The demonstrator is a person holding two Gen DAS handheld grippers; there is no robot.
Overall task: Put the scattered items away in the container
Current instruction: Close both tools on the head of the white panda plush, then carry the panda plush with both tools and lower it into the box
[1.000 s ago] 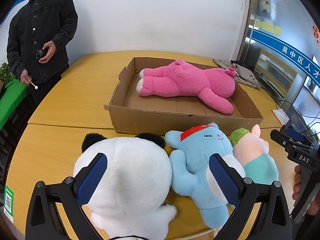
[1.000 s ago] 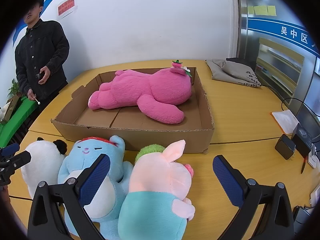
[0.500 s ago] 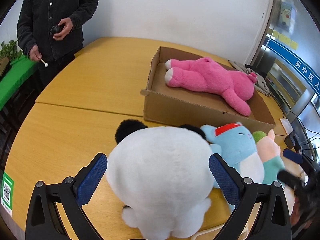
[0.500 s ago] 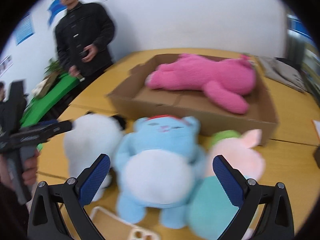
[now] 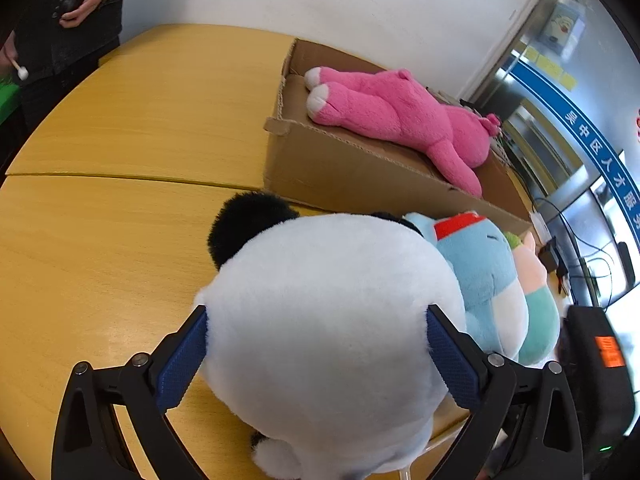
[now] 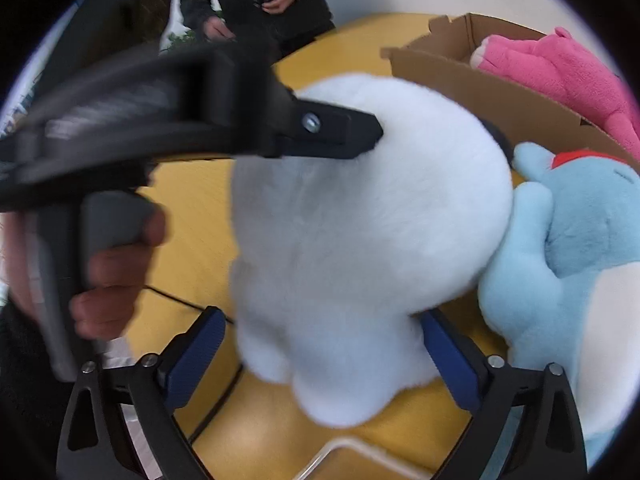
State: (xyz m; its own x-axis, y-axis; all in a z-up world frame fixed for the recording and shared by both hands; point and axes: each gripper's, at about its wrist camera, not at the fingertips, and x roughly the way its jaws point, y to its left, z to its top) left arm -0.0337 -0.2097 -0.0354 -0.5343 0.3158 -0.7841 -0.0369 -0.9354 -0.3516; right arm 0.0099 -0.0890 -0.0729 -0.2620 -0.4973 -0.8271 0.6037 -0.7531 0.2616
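Observation:
A white panda plush with black ears sits on the yellow table in front of the cardboard box. My left gripper is open, its pads on either side of the panda's body. My right gripper is open around the panda's lower part; the left gripper's finger presses the panda's top there. A pink plush lies in the box. A blue plush and a pink-and-teal plush lie right of the panda.
A person in a dark jacket stands at the table's far left edge. Cables and small devices lie at the right. A clear phone case lies near the table's front edge.
Both grippers moved in onto the panda. The right gripper swung left from the blue and pink plush to the panda; the left gripper dropped closer around its body.

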